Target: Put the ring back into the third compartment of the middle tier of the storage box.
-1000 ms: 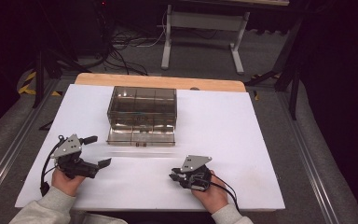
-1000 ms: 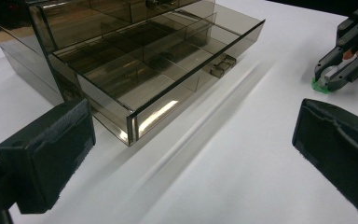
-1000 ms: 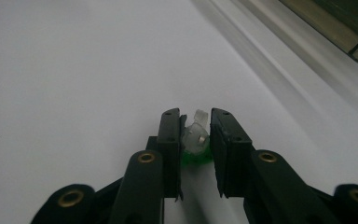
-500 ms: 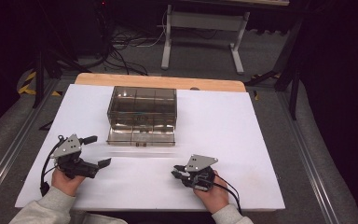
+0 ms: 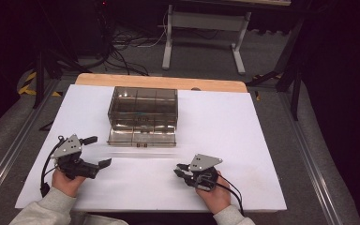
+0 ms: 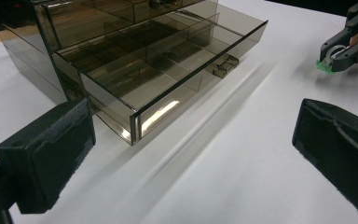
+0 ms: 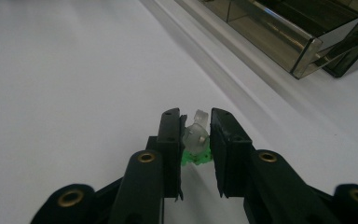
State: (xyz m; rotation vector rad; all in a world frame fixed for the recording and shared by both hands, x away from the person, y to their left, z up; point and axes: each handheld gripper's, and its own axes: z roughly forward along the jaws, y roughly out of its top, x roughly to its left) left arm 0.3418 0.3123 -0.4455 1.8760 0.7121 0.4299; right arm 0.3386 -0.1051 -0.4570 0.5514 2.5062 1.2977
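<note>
Since a second ago the right gripper has slid slightly rightward and a touch nearer the table's front edge, while the left gripper sits where it was, and the drawer box has not shifted. High view: smoky translucent plastic box, rectangular, with internal dividers, standing on a matt white table toward the far middle; its bottom drawer is pulled out toward the person. Both grippers are black, each topped by a grey three-cornered plate, held low near the front edge and well apart from each other, left jaws spread wide, right jaws close together. Left gripper view: two blocky black pads with a fuzzy, felt-like face stand far apart with nothing between them; the drawer's glossy brown-tinted walls and square compartments lie just ahead, and the right gripper shows far off at top right with a speck of green at its tips. Right gripper view: smooth, hard black jaws pinch a small part (clear, rounded plastic upper, bright green base), held just above the white surface, with the drawer's corner well apart at upper right.
</note>
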